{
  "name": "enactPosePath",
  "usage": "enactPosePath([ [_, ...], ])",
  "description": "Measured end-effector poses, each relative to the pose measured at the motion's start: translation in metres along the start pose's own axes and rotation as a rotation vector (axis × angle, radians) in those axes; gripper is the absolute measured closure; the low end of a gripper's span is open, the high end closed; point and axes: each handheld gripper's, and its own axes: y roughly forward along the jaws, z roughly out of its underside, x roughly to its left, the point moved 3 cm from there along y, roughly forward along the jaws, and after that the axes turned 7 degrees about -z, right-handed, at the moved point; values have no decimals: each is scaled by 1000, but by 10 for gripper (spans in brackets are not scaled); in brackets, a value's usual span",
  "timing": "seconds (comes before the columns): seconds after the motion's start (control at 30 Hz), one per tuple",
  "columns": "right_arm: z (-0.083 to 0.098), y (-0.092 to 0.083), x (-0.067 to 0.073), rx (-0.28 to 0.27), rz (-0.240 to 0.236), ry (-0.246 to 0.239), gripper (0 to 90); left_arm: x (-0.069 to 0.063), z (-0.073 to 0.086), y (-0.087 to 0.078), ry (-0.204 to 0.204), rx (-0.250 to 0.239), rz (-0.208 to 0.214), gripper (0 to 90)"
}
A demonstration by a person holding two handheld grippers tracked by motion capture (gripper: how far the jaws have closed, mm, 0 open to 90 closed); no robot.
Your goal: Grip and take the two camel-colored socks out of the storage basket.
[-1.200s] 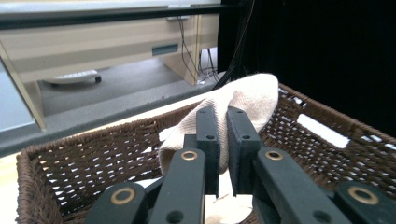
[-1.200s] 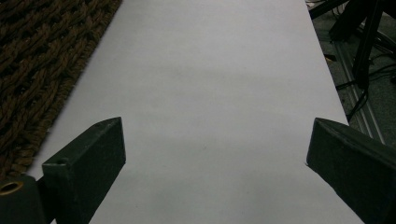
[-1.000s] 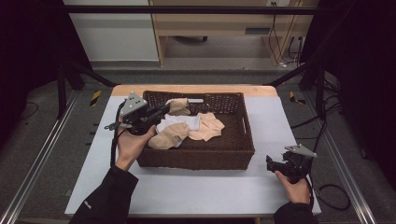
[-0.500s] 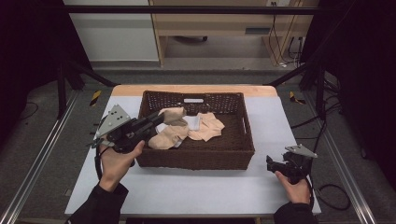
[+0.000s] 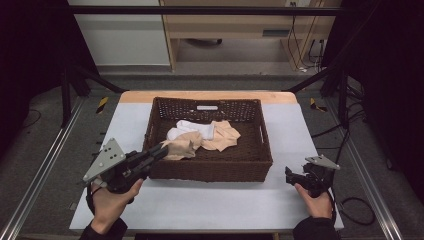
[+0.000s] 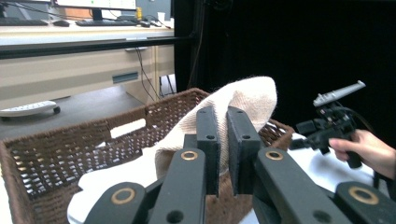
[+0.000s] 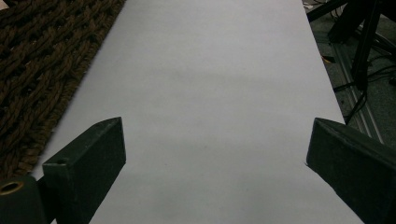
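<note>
Currently, item in hand: a beige sock [image 5: 178,148], clamped in the left gripper [image 5: 159,149] and half over the wicker basket's [image 5: 212,172] left rim. Right gripper [image 5: 291,175] rests wide open on the white table [image 5: 200,210] beside the basket. Likely next step: lift the sock clear and lay it on the table.

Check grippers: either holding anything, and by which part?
Left gripper is shut on the beige sock, pinching it partway along, rounded end above the jaws. Right gripper is open over the table.
</note>
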Motion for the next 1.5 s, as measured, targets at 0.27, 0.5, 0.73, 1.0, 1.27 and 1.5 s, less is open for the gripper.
enactPosePath([
  [0.27, 0, 0, 1, 0, -3, 0, 50, -17, 16, -13, 17, 18, 47, 838],
  [0.5, 1, -1, 1, 0, -6, 6, 49, -16, 49, -6, -12, 115, 60, 838],
  [0.73, 1, 0, 4, 6, -14, -4, 50, -22, 77, 8, 15, 213, 58, 838],
  [1.0, 2, 1, 3, 7, -5, -8, 50, -29, 120, 31, 23, 366, 87, 837],
  [1.27, 2, 3, 3, 17, -9, -12, 50, -26, 150, 48, 37, 482, 84, 826],
  [1.5, 3, 3, 3, 19, -8, -11, 50, -23, 158, 52, 41, 518, 68, 749],
])
